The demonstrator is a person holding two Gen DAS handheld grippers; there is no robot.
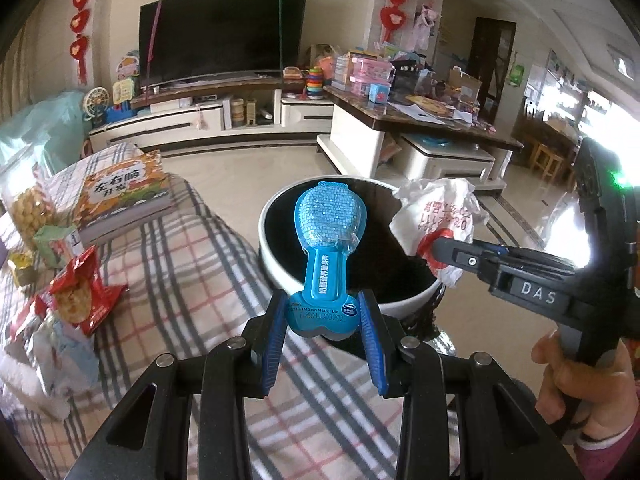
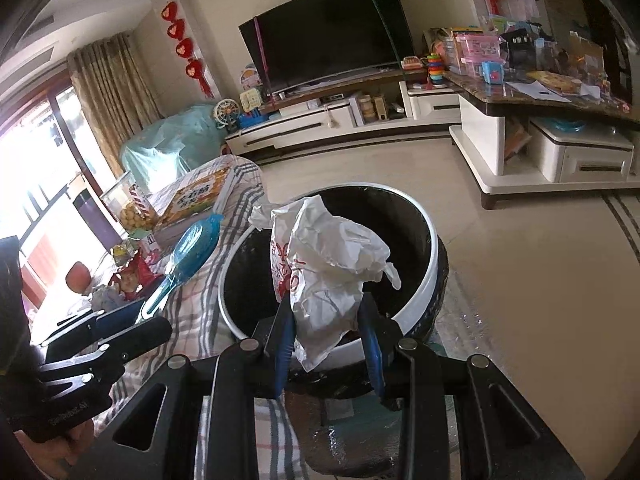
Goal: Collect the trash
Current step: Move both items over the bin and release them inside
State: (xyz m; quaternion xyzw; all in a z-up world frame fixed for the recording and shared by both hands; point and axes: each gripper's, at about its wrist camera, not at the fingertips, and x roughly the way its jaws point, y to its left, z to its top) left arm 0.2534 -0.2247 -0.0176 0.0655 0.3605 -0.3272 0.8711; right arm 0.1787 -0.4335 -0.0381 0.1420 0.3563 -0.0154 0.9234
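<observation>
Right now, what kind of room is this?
Most likely a family living room: a big television on a long low cabinet, a cluttered coffee table, and red hanging decorations on the wall.

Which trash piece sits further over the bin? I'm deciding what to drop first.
The crumpled white bag in the right gripper hangs over the bin; the blue blister pack in the left gripper reaches only partway past its rim.

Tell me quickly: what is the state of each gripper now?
Left gripper: closed on the blue toy package.
Right gripper: closed on the crumpled white plastic bag.
</observation>
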